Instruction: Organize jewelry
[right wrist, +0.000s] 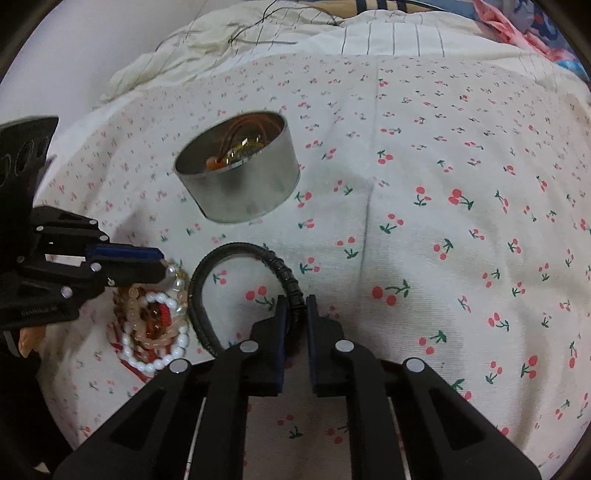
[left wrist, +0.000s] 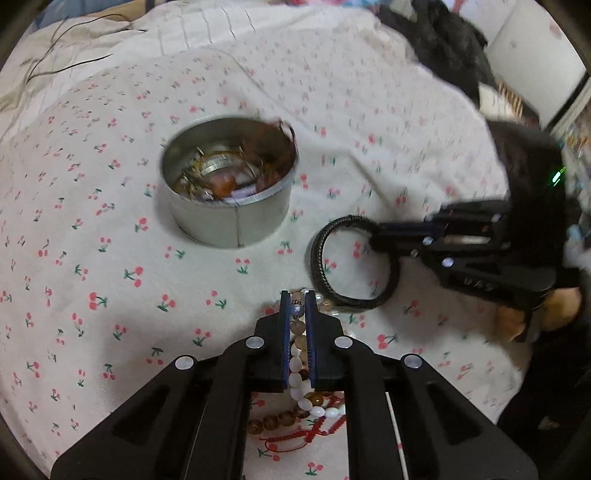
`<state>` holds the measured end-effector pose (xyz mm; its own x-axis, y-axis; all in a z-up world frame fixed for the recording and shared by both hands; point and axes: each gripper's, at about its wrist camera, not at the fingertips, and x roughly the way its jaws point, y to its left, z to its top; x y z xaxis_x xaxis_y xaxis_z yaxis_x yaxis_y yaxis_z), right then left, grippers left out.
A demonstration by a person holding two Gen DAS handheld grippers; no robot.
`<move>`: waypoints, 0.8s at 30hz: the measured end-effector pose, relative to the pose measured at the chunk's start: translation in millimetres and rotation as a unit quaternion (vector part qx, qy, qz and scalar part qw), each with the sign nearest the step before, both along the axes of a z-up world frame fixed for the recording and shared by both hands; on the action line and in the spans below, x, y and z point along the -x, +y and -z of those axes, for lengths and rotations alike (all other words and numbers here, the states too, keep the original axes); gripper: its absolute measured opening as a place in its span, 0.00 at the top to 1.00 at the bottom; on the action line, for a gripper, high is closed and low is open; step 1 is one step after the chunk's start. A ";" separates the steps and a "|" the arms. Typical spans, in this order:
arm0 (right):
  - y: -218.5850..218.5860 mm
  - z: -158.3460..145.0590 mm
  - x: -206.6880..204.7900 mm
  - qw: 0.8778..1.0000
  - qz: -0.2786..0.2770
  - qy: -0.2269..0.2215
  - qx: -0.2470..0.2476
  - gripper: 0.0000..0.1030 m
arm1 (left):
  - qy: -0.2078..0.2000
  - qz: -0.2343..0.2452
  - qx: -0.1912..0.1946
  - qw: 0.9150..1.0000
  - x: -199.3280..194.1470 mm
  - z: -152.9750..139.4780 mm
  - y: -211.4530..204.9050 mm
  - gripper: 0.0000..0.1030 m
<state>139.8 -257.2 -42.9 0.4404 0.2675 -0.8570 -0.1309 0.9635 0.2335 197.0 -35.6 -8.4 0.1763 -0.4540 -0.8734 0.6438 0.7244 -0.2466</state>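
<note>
A round metal tin point(left wrist: 236, 225) point(right wrist: 243, 199) holding several pieces of jewelry stands on the cherry-print sheet. My left gripper point(left wrist: 297, 295) point(right wrist: 162, 264) is shut on a strand of white and beige beads point(left wrist: 295, 369) that runs up between its pads. This strand rises from a pile of bead bracelets point(left wrist: 291, 417) point(right wrist: 155, 332) and a red cord. To the right of the pile, my right gripper point(right wrist: 295, 300) point(left wrist: 373, 236) is shut on the rim of a black braided bracelet point(right wrist: 236, 246) point(left wrist: 321, 273), whose loop stands on the sheet.
The sheet point(right wrist: 443, 221) covers a soft bed with folds. Crumpled striped bedding point(right wrist: 369, 33) and thin dark cables point(left wrist: 66, 66) lie at the back. A dark fuzzy sleeve point(left wrist: 443, 44) reaches in at the upper right of the left wrist view.
</note>
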 end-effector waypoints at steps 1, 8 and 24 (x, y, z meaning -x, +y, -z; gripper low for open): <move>-3.6 -1.8 0.3 1.000 0.006 -0.003 -0.012 0.90 | 0.001 -0.007 0.010 1.000 -1.7 -3.7 5.0 0.93; -17.4 -12.7 1.3 0.997 0.021 -0.014 -0.067 0.90 | -0.003 -0.023 0.065 0.998 -7.8 -27.2 22.0 0.93; -46.2 -38.9 2.8 0.989 0.060 -0.049 -0.124 0.90 | -0.026 -0.103 0.114 0.988 -52.8 -65.0 10.7 0.93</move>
<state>137.0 -303.4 -3.9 0.5589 0.4053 -0.7235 -0.0523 0.8879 0.4571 249.7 -24.9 56.7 0.3272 -0.5883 -0.7395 0.5054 0.7702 -0.3891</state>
